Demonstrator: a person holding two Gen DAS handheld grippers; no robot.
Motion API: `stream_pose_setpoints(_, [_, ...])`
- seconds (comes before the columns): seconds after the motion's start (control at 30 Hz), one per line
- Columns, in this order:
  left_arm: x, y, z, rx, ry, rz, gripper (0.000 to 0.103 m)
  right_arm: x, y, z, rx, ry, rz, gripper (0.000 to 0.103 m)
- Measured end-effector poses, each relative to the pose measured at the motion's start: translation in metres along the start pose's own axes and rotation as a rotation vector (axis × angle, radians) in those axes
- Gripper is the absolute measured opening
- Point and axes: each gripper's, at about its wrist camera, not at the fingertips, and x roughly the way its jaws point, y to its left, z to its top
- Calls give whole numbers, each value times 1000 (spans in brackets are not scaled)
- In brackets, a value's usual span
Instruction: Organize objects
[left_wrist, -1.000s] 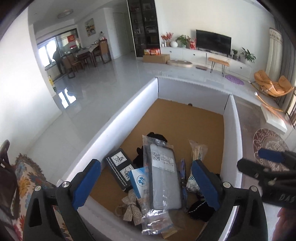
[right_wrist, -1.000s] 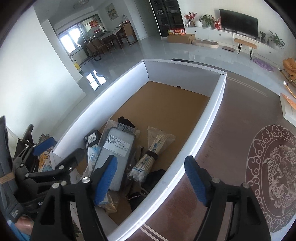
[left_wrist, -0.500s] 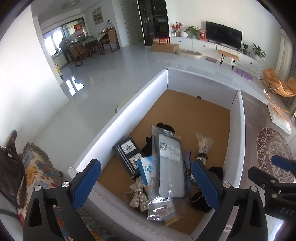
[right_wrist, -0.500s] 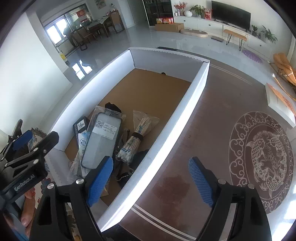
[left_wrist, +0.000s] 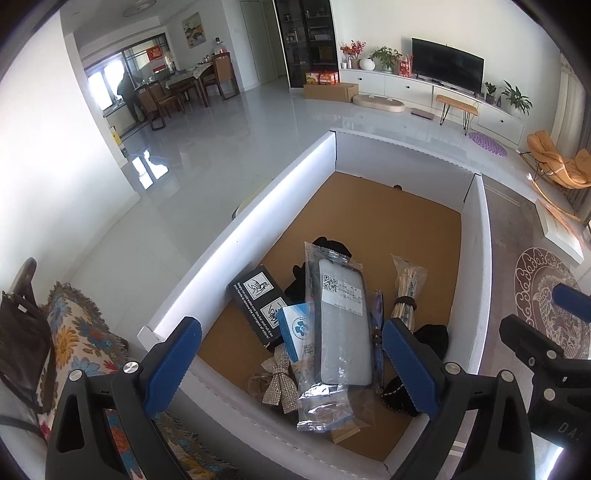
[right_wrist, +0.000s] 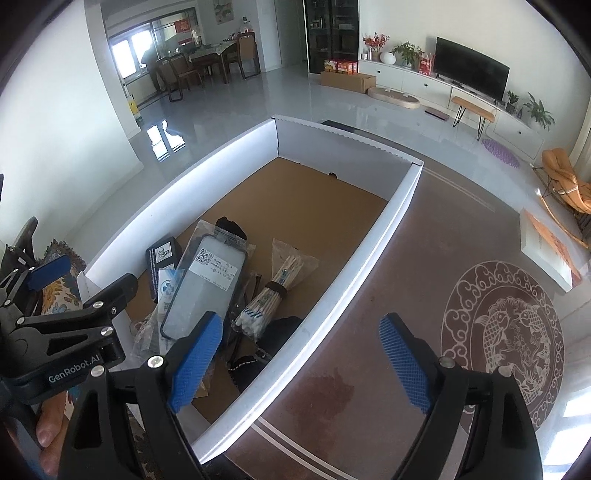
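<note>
Living-room floor: white box (left_wrist: 258, 206) holds heaped items; left gripper (left_wrist: 291, 365) and right gripper (right_wrist: 295, 358) hover above, both spread, empty. Topmost phone case bag (left_wrist: 341, 325) looks easiest to lift.

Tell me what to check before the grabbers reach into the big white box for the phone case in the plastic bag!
1. Left gripper open and holding nothing: ok.
2. Right gripper open and holding nothing: ok.
3. Phone case lies on top of the pile, nothing covering it: ok.
4. Left gripper lined up over the case: ok, the case shows between its fingers.
5. Right gripper lined up over the box: not ok, it straddles the box wall, half above the brown floor.
6. Things under the case, like the blue-and-white packet and cotton swab bundle, free to stay put: cannot tell.
</note>
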Motion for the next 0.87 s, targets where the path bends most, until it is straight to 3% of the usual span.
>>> stream_pose_setpoints(0.17, [-3, 0, -2, 2, -21, 12, 100, -3, 8, -1, -43, -24, -36, 88])
stream_pose_setpoints(0.87, [-12, 13, -2, -41, -63, 8, 100, -6, 20, 0, -77, -30, -33, 88])
